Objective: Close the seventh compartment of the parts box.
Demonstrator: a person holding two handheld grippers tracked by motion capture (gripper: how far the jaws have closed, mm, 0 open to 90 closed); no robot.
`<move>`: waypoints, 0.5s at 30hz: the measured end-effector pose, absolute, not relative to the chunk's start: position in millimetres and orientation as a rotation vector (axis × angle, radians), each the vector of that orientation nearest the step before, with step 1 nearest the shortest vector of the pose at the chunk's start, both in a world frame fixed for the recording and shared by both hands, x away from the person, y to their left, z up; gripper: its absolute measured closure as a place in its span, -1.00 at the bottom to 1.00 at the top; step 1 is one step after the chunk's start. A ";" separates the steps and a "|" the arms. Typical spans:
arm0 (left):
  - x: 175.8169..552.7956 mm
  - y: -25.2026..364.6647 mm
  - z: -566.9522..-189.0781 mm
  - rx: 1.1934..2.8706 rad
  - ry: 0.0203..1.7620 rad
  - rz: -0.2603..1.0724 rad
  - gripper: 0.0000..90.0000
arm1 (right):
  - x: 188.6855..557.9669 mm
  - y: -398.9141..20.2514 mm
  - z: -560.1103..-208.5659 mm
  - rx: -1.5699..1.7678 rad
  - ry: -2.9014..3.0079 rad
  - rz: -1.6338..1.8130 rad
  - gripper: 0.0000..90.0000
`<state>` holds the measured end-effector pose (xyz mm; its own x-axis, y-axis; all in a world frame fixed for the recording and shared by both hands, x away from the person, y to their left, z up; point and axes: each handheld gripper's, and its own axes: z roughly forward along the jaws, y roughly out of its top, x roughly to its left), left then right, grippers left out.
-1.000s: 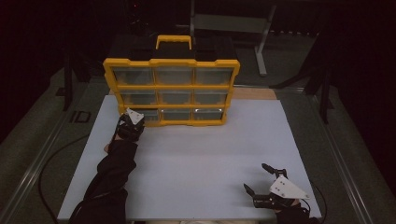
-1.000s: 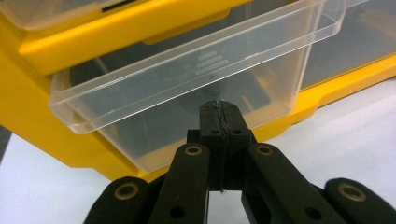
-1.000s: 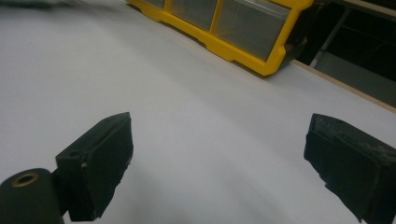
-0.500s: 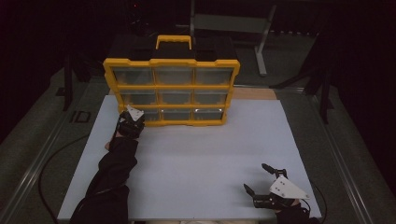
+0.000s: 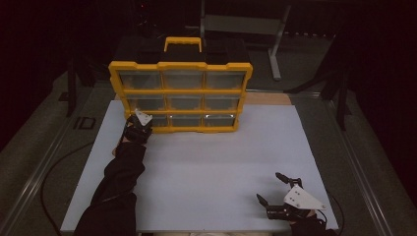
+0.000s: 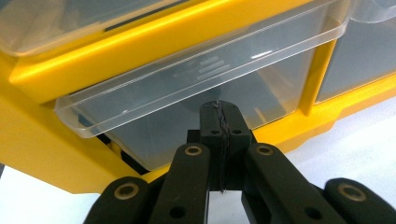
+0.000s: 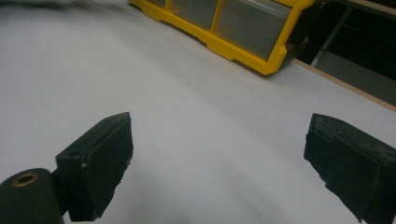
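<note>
Left claw (image 5: 139, 129): jaws pressed together, holding nothing, tips at the front of the clear drawer (image 6: 196, 88).
Clear drawer: bottom-left slot of the yellow organizer (image 5: 181, 96), drawn slightly out.
Yellow organizer: upright at the far edge of the white worktop (image 5: 211, 167).
Right claw (image 5: 274, 189): jaws spread wide, empty, near the worktop's front-right corner.

Clear drawer (image 6: 196, 88) pulled slightly from yellow organizer (image 5: 181, 96).
</note>
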<state>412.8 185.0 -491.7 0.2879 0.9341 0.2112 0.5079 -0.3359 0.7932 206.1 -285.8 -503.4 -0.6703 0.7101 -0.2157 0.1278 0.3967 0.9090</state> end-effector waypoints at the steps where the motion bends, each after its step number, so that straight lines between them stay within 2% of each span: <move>1: 412.9 185.0 -491.4 1.962 1.285 0.914 1.00 | 206.1 -285.8 -503.3 0.713 2.061 1.270 -0.82; 15: 410.4 187.6 -488.9 1.970 1.294 0.887 1.00 | 206.1 -286.4 -503.0 0.711 2.057 1.271 -0.82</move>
<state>410.4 187.6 -488.9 0.2971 0.9338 0.1995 0.5225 -0.3339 0.7845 206.1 -286.4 -503.0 -0.6686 0.7112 -0.2173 0.1240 0.3947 0.9104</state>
